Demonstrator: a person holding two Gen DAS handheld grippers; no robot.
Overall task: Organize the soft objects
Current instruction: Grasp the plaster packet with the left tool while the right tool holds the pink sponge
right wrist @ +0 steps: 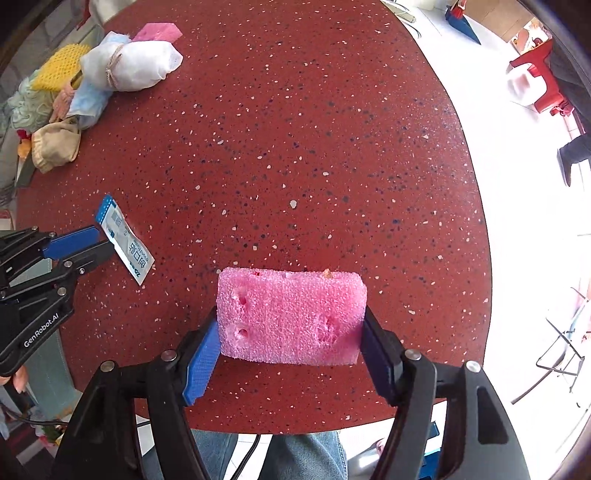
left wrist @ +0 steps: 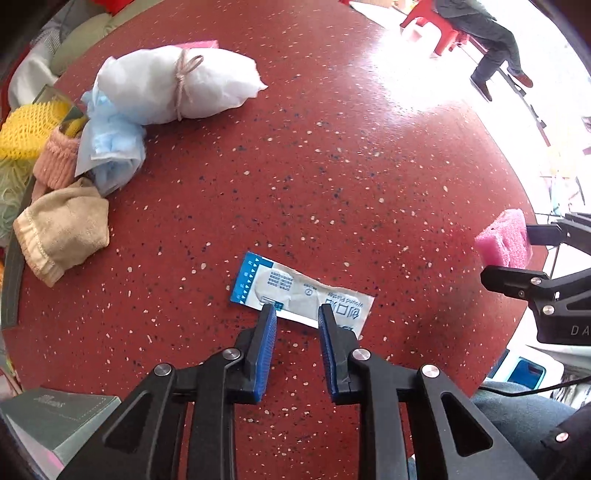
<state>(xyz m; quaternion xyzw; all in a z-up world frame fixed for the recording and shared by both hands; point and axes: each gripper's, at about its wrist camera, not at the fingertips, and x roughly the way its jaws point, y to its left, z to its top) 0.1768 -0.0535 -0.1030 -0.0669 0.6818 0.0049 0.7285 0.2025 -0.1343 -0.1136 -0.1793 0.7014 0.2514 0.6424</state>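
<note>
A blue and white plaster packet [left wrist: 299,291] lies flat on the red speckled table [left wrist: 332,147]. My left gripper [left wrist: 297,314] is open, its blue fingertips resting at the packet's near edge, one on each side of its middle. It also shows in the right wrist view [right wrist: 98,242] beside the packet [right wrist: 125,240]. My right gripper [right wrist: 290,325] is shut on a pink foam sponge [right wrist: 291,317], held just above the table near its front edge. The sponge also shows in the left wrist view [left wrist: 504,240].
A pile of soft things sits at the table's far left: a white tied bundle [left wrist: 177,85], a blue mask [left wrist: 114,147], a beige cloth [left wrist: 62,229], a pink knit piece [left wrist: 57,162], a yellow net [left wrist: 26,129], another pink sponge [right wrist: 159,32]. A grey box [left wrist: 55,417] lies near left.
</note>
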